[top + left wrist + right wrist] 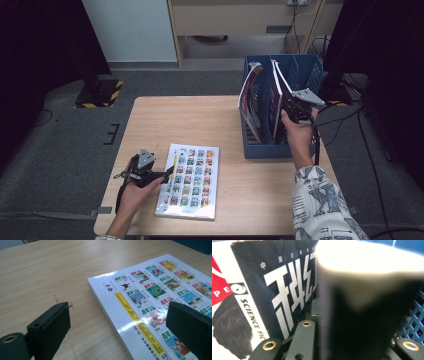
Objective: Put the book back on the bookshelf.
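The right hand-held gripper point(294, 106) pinches a magazine point(276, 97) standing in the middle slot of the blue rack point(300, 70); filing it looks almost done. Next it should let go and pull up without tipping the red magazine point(248, 92) in the next slot. The left hand-held gripper point(150, 172), jaws spread, waits at the booklet point(192, 180) lying flat on the bench point(200, 120) before the rack.

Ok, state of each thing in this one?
Left gripper: open, jaws either side of the book's left edge.
Right gripper: shut on magazine.
Book: flat on table, closed.
Magazine: upright in file box.
Second magazine: upright, leaning left.
File box: upright on table.
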Motion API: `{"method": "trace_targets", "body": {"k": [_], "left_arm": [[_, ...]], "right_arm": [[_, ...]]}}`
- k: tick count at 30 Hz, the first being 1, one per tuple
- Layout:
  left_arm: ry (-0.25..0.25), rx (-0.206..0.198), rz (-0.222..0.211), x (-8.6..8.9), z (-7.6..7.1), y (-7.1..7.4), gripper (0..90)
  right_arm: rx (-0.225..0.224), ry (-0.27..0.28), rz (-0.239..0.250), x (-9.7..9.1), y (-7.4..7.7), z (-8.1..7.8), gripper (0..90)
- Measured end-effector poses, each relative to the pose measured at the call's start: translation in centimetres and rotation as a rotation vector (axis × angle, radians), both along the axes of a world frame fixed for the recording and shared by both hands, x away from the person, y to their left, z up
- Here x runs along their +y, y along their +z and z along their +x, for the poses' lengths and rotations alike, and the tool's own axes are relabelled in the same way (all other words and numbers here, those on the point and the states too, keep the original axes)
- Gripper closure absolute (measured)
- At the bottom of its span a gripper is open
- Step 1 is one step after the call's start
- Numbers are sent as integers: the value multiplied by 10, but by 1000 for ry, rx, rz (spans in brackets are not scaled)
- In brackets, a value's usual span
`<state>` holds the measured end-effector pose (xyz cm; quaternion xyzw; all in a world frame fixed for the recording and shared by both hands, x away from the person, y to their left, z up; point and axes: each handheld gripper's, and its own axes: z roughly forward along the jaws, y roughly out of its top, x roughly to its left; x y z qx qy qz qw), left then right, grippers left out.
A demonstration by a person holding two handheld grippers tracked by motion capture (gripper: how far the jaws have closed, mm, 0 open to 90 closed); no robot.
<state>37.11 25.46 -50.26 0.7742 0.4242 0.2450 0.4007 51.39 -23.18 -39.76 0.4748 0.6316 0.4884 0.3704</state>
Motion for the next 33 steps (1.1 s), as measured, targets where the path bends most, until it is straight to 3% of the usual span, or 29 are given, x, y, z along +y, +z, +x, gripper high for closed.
{"method": "trace_targets", "body": {"k": [20, 33], "left_arm": [[-2, -1, 6, -2, -1, 0, 53], [-5, -1, 12, -3, -1, 0, 54]], "right_arm": [[-7, -21, 18, 0, -1, -16, 642], [-12, -12, 9, -1, 1, -27, 636]]}}
